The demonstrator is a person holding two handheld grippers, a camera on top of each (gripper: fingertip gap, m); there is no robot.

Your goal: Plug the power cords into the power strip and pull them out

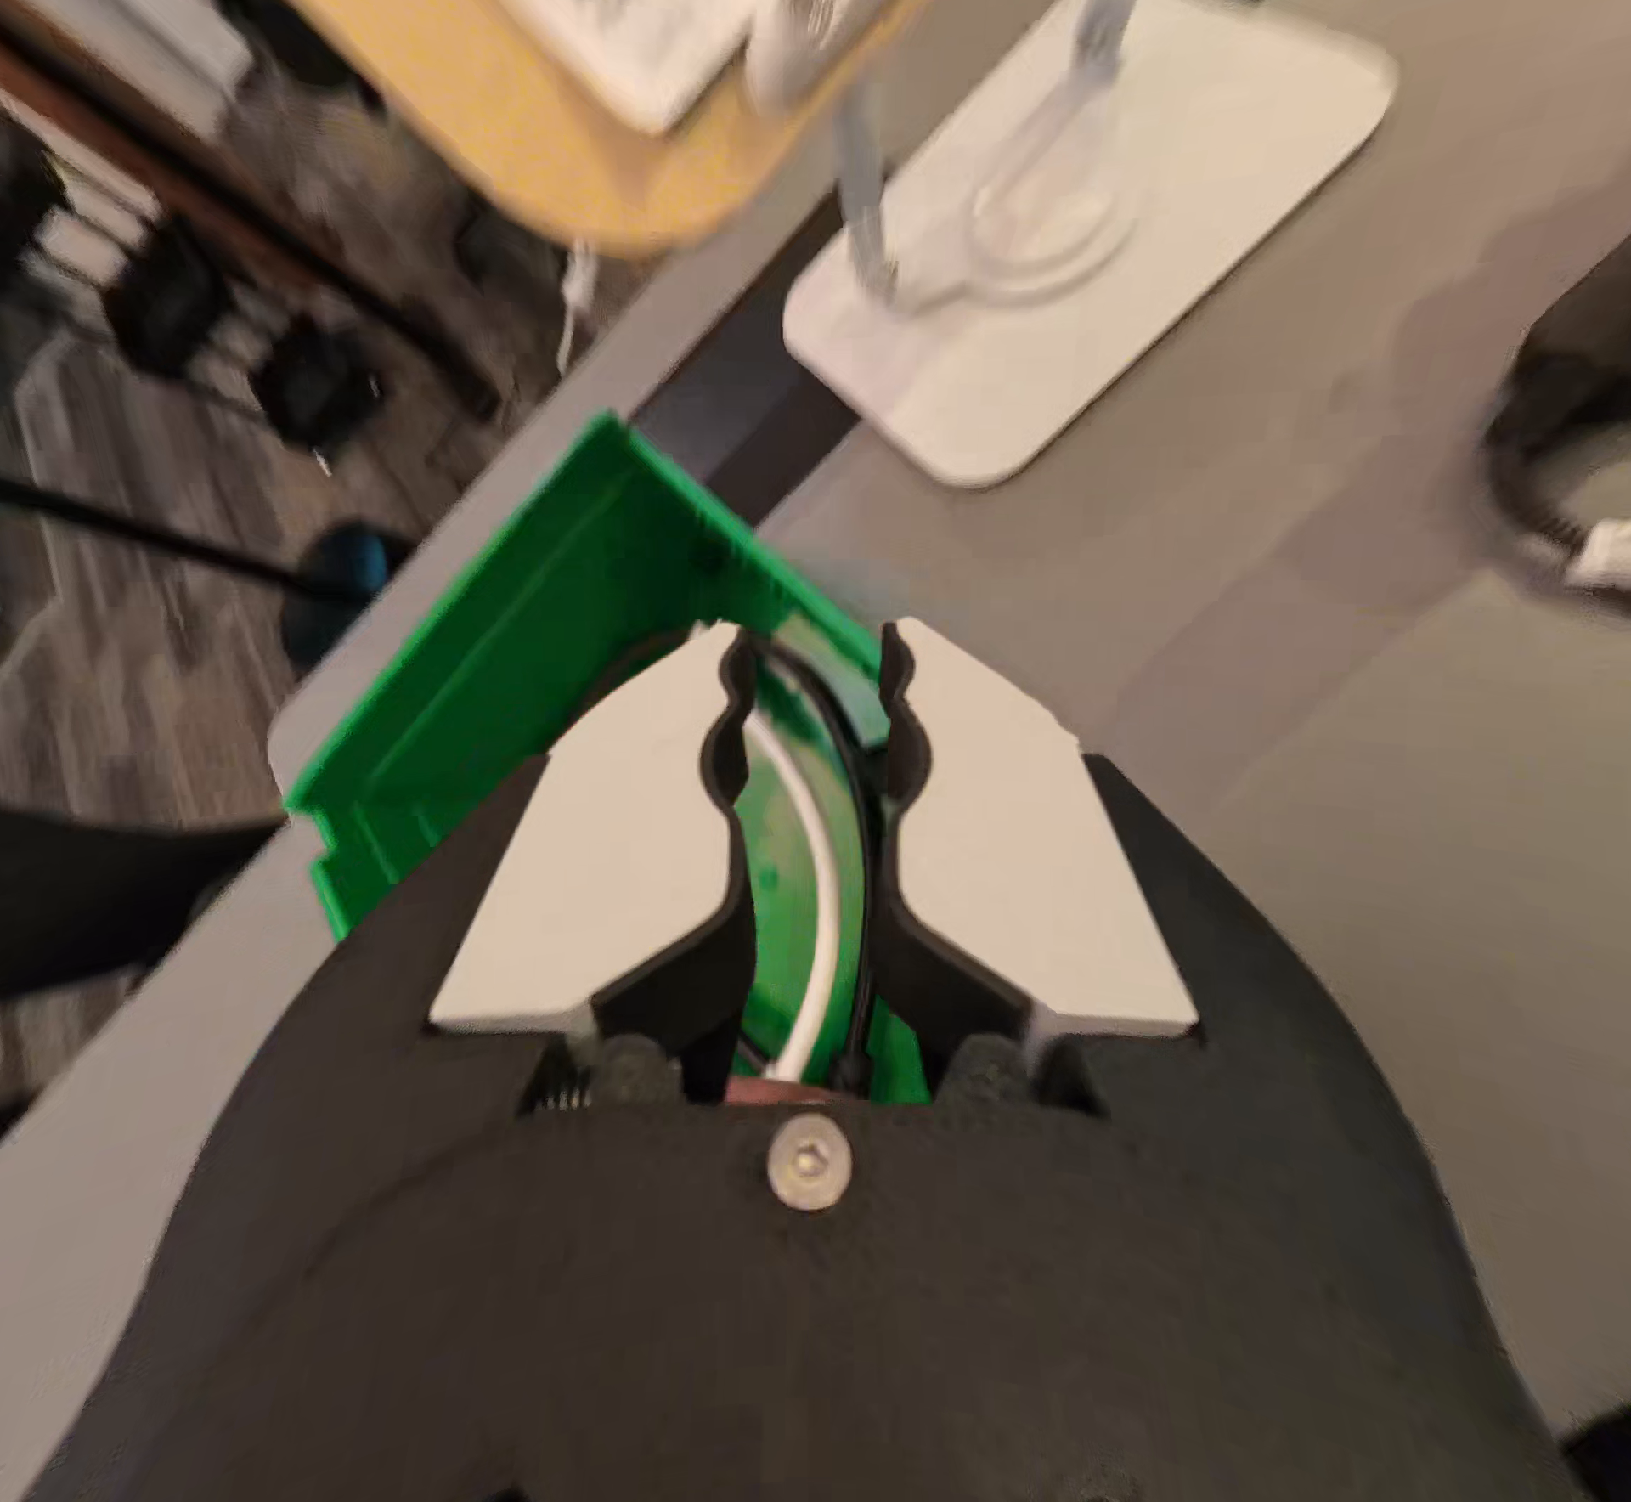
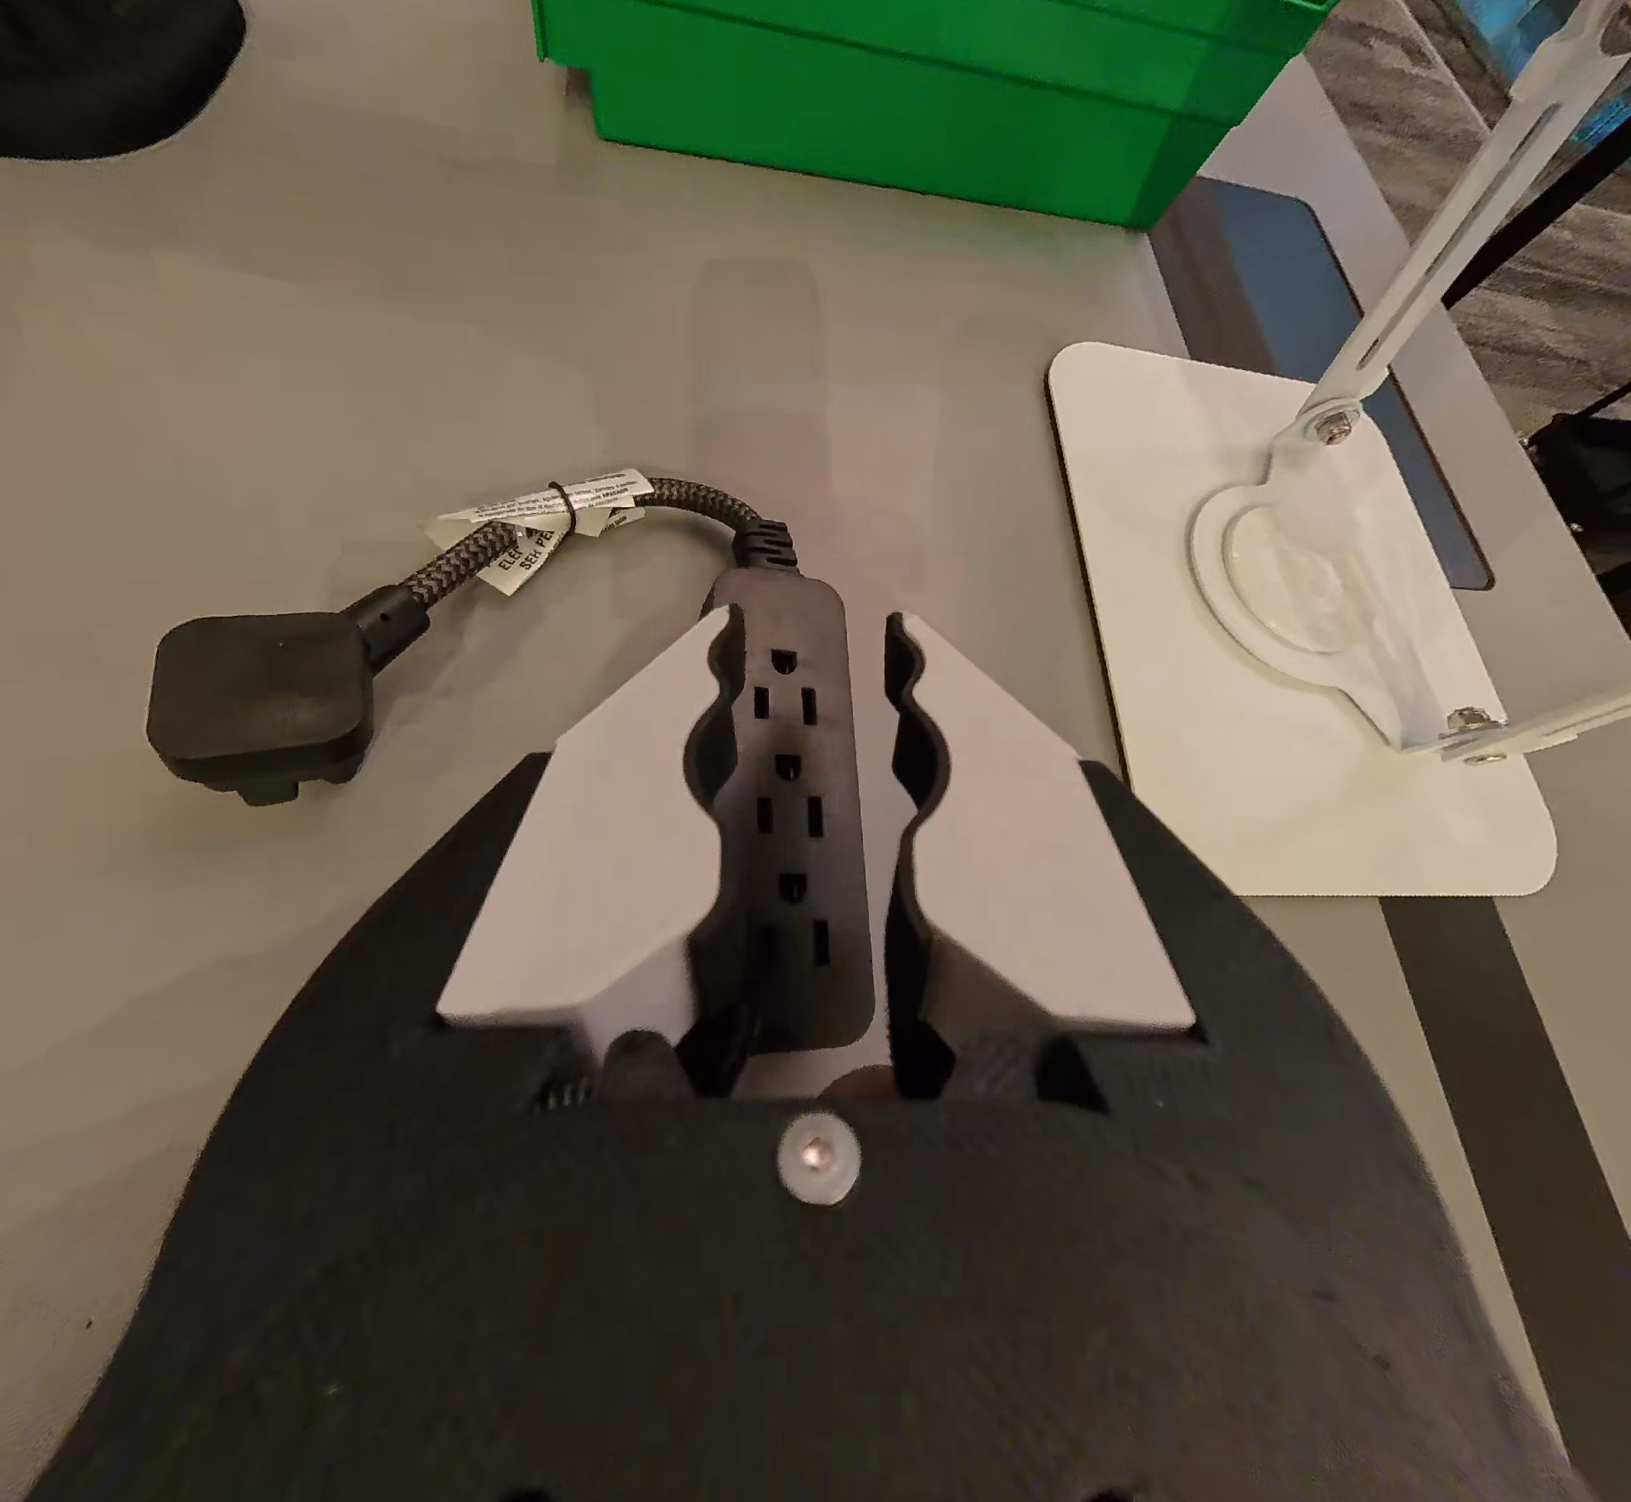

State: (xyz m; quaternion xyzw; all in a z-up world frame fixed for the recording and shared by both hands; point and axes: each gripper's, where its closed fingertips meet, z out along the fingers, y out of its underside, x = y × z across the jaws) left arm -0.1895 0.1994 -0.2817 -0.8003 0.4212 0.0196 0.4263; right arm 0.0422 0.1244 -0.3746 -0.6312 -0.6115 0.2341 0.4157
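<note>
In the right wrist view a black power strip (image 2: 794,798) with three outlets lies on the grey table. Its short braided cord (image 2: 618,502) bends left to a flat black plug (image 2: 260,696). My right gripper (image 2: 807,621) is open and straddles the strip; a thin gap shows on the strip's right side. In the blurred left wrist view my left gripper (image 1: 807,652) is open over a green bin (image 1: 494,665). A white cord (image 1: 825,868) and a black cord (image 1: 860,771) lie in the bin between the fingers, and neither is gripped.
The green bin (image 2: 883,47) stands at the back of the table, near the table edge and the floor (image 1: 132,577). A white stand base (image 2: 1191,665) sits at the right and also shows in the left wrist view (image 1: 1147,224). A black object (image 2: 97,21) lies at the far left. The grippers' ends are close to 25 centimeters from one another. The flat black plug (image 2: 260,696) is about 9 centimeters from my right fingertips and 30 centimeters from my left.
</note>
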